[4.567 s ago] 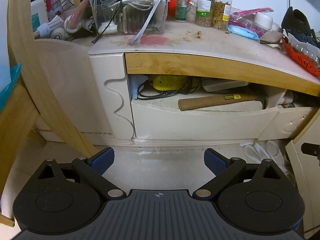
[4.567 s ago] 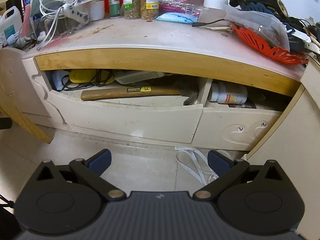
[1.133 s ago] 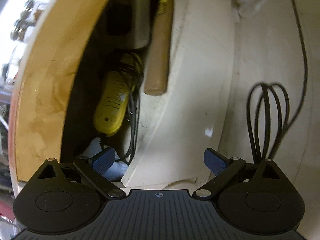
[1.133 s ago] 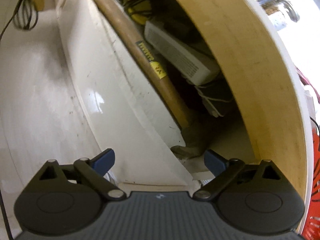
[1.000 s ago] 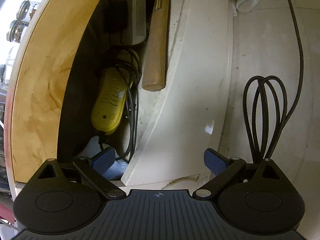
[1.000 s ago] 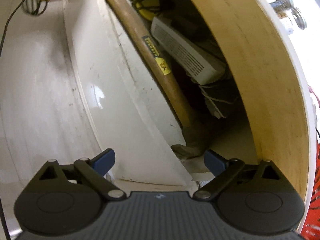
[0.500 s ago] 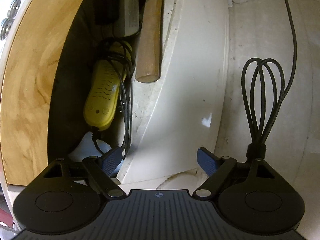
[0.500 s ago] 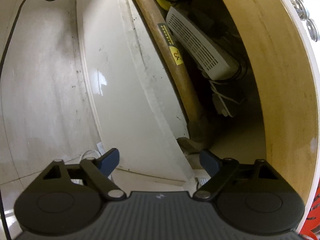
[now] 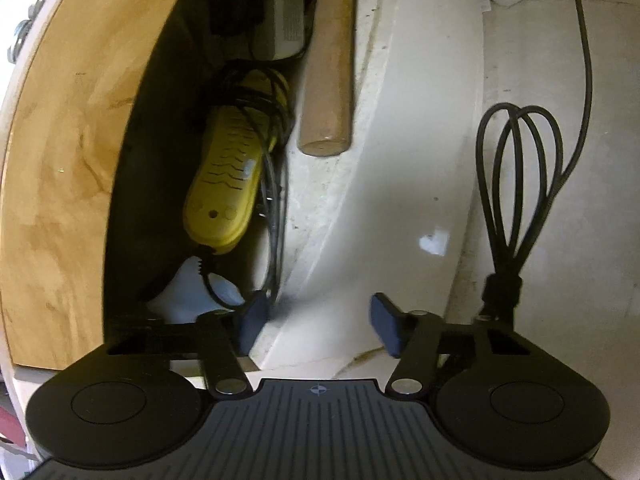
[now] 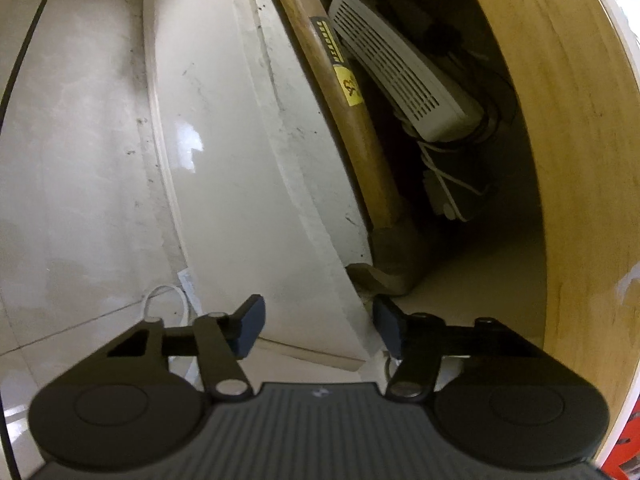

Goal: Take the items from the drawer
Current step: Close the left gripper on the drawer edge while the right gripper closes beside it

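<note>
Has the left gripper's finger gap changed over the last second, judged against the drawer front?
Yes. The left gripper has narrowed: its fingers now sit close on either side of the drawer front, where they stood wider before.

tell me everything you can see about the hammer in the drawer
The hammer has a light brown wooden handle with a dark printed band and a yellow sticker on it. It lies flat inside the open drawer, right behind the front panel and running along it. Its dull, worn-looking head sits at the right end, its flat-cut butt at the left, beside a yellow device wrapped in black cord. A white vented box lies against the handle's far side. No hand-held gripper touches it.
</note>
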The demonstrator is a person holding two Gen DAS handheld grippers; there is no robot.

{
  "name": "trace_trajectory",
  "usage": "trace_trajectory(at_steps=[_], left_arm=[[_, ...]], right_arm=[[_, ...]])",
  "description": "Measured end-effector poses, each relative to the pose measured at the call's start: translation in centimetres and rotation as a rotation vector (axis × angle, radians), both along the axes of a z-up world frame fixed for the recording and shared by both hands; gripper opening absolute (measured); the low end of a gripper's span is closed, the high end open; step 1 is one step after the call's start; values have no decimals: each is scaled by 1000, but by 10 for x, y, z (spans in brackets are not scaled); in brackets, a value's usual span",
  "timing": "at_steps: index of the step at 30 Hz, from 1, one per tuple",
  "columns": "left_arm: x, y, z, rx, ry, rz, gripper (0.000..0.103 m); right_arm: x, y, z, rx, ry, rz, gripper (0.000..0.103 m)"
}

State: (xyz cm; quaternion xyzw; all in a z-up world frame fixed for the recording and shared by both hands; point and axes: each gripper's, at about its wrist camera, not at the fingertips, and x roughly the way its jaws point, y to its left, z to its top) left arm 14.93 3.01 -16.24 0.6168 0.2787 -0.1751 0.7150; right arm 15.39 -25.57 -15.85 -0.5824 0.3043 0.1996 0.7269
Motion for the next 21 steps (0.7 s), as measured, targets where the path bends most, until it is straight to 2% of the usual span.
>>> trace_trajectory(at_steps=[1, 21], left_arm=[[1, 0, 0, 1, -16, 4, 38], [2, -8, -2, 17, -28, 10, 37]], right_arm=[[1, 0, 1, -4, -7, -1, 52], [-5, 3, 5, -29, 9, 14, 50]])
